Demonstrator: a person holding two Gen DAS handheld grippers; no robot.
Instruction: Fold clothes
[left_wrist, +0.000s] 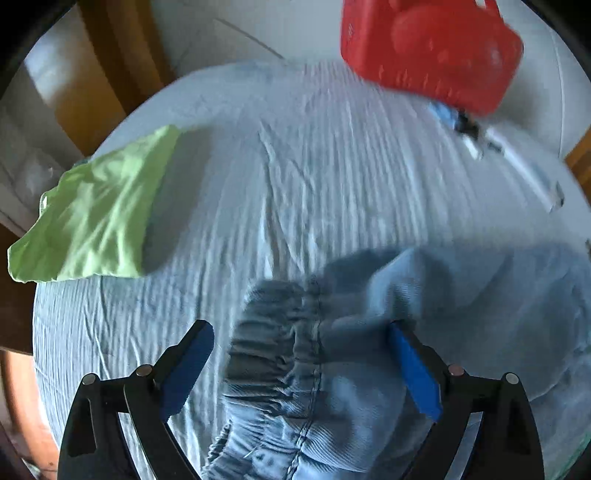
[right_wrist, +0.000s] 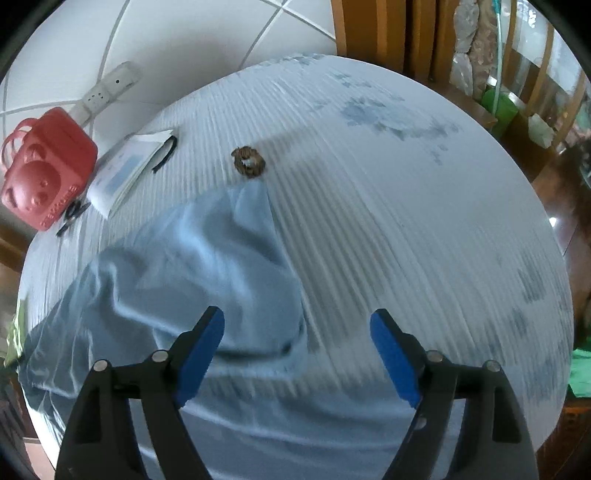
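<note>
A light blue garment with a gathered elastic waistband (left_wrist: 280, 354) lies rumpled on the pale blue ribbed bedsheet (left_wrist: 295, 177). My left gripper (left_wrist: 301, 332) is open just above the waistband, its jaws either side of it. In the right wrist view the same blue garment (right_wrist: 192, 280) spreads over the left half of the sheet (right_wrist: 406, 229). My right gripper (right_wrist: 297, 325) is open and empty over the garment's right edge. A folded light green garment (left_wrist: 96, 210) lies at the left of the bed.
A red plastic case with a bear face (right_wrist: 44, 173) sits at the bed's far edge, also in the left wrist view (left_wrist: 432, 48). Beside it lie a white booklet (right_wrist: 125, 166) and a small brown scrunchie (right_wrist: 248, 162). Wooden furniture (right_wrist: 424, 37) stands beyond the bed.
</note>
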